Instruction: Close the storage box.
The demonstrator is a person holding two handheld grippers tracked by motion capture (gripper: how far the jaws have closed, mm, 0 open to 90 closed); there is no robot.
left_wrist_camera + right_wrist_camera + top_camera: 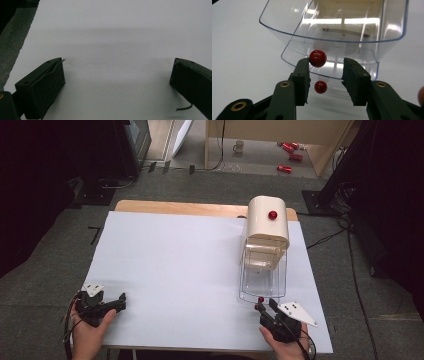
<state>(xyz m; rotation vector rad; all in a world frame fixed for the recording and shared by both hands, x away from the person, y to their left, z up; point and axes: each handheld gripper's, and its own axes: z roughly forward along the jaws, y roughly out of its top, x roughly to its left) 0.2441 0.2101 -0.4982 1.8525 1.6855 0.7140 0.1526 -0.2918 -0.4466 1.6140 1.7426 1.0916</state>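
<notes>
The right gripper (325, 75) has its jaws parted around a small red knob (317, 58) that stands on the clear plastic drawer (332, 27). The left jaw touches or nearly touches the knob and the other stands off from it, so nothing is clamped. A second red ball lower down, between the jaws, looks like the knob's reflection in the glossy plastic, though I cannot be sure. That placement suggests the knob is being used as a handle, with the jaws either about to close on it or just let go. The drawer is pulled out toward the near edge of the table (165, 270), which would explain why the hand sits at the near right corner, in line with it. The drawer belongs to a cream-coloured cabinet (267, 220) with a rounded top, standing toward the far right of the white tabletop and carrying another red knob (272, 215) on its front. The left gripper (117, 80) rests at the near left corner, jaws wide apart over bare white surface, apparently just kept out of the way.
</notes>
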